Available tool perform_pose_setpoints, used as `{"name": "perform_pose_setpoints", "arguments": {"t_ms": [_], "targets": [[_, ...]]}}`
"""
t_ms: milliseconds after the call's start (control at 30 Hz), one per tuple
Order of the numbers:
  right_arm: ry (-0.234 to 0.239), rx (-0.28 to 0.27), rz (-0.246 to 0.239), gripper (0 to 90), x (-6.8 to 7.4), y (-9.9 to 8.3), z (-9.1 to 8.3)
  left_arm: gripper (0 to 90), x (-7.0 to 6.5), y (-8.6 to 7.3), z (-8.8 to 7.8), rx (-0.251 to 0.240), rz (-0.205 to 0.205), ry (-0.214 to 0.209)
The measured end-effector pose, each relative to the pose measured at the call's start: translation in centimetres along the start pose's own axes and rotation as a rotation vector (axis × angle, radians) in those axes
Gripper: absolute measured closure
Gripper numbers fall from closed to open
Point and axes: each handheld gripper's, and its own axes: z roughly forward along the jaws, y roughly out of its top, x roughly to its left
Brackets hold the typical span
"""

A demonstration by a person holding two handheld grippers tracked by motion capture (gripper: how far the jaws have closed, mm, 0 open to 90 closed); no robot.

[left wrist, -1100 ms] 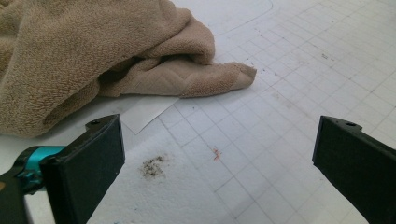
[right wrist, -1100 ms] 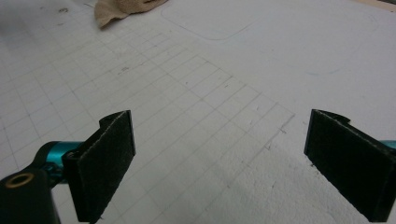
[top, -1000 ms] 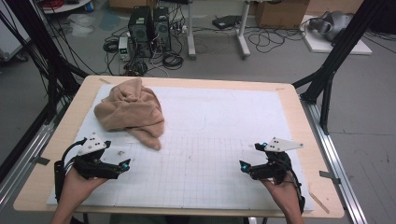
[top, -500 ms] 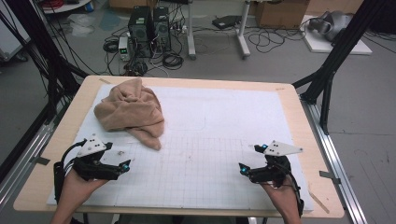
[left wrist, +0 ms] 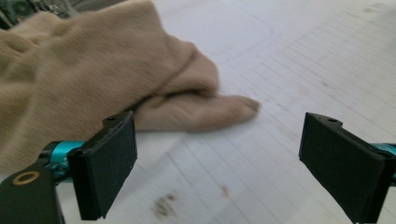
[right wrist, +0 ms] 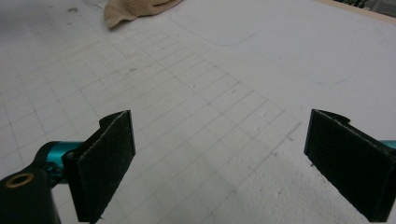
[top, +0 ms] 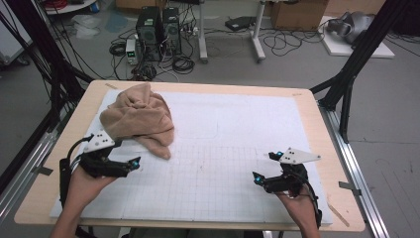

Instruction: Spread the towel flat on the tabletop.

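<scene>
A crumpled tan towel (top: 137, 119) lies in a heap on the white gridded mat (top: 237, 124), toward its far left. My left gripper (top: 132, 163) hovers open just in front of the towel's near corner. In the left gripper view the towel (left wrist: 93, 79) bulks up on the left, its folded tip (left wrist: 219, 109) reaching between and beyond the wide-apart jaws of that gripper (left wrist: 233, 175). My right gripper (top: 258, 178) is open over bare mat at the front right, far from the towel. The right gripper view has the towel's edge (right wrist: 135, 11) far off beyond that gripper (right wrist: 233, 168).
The mat covers a wooden table (top: 317, 124) with black frame struts (top: 351, 74) at its right and left. Computers, cables and boxes stand on the floor (top: 223, 44) behind. A faint drawn outline (right wrist: 219, 37) marks the mat's middle.
My left gripper has edged forward and right, closer to the towel's near corner. The right gripper has barely shifted. The towel has not moved.
</scene>
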Motion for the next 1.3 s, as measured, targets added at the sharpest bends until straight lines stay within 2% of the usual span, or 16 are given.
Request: {"name": "perform_pose_setpoints", "arguments": {"t_ms": [33,67,100,233,300,400,467,567,600,667,733,800,967,1033,1300], "targets": [[0.001,-0.002,-0.006,7.8,0.0,0.2,0.0,12.0,0.7,0.5,0.4,0.004,-0.015,0.003],[0.002,-0.001,-0.01,7.8,0.0,0.3,0.1,12.5,0.7,0.5,0.4,0.004,-0.015,0.003],[0.002,0.0,-0.011,7.8,0.0,0.5,0.1,13.5,2.0,1.6,1.1,0.0,-0.029,0.019],[0.007,0.0,-0.025,7.9,-0.2,1.0,0.6,17.2,4.0,3.7,2.9,-0.008,-0.026,0.064],[0.015,0.003,-0.029,7.9,-0.3,1.2,0.9,18.2,5.0,4.2,4.2,-0.006,-0.073,0.031],[0.028,0.004,-0.026,7.9,-0.4,1.4,1.5,19.5,6.3,4.2,6.2,0.017,-0.095,0.041],[0.036,0.003,-0.024,7.9,-0.4,1.4,1.8,20.0,7.0,3.9,7.6,0.065,-0.11,0.066],[0.047,0.003,-0.02,7.9,-0.4,1.4,2.2,21.1,7.7,3.1,9.4,0.128,-0.141,0.068],[0.049,0.002,-0.023,7.9,-0.4,1.4,2.3,21.0,7.7,2.9,10.0,0.148,-0.143,0.087],[0.054,0.0,-0.024,7.9,-0.4,1.5,2.5,21.6,7.6,2.6,10.8,0.173,-0.115,0.13],[0.054,-0.003,-0.02,7.9,-0.5,1.6,2.5,23.7,7.6,2.5,11.3,0.172,-0.112,0.143],[0.056,-0.006,-0.013,7.9,-0.6,1.6,2.6,27.2,7.4,2.2,11.8,0.183,-0.09,0.152],[0.053,-0.007,-0.006,7.9,-0.7,1.7,2.7,39.3,7.5,2.0,12.1,0.182,-0.11,0.145],[0.056,-0.01,-0.004,7.9,-0.6,1.8,2.6,44.2,7.8,1.9,11.9,0.176,-0.122,0.126],[0.058,-0.012,0.012,7.9,-0.8,1.6,2.4,59.4,7.5,2.0,11.5,0.174,-0.102,0.109]]}}
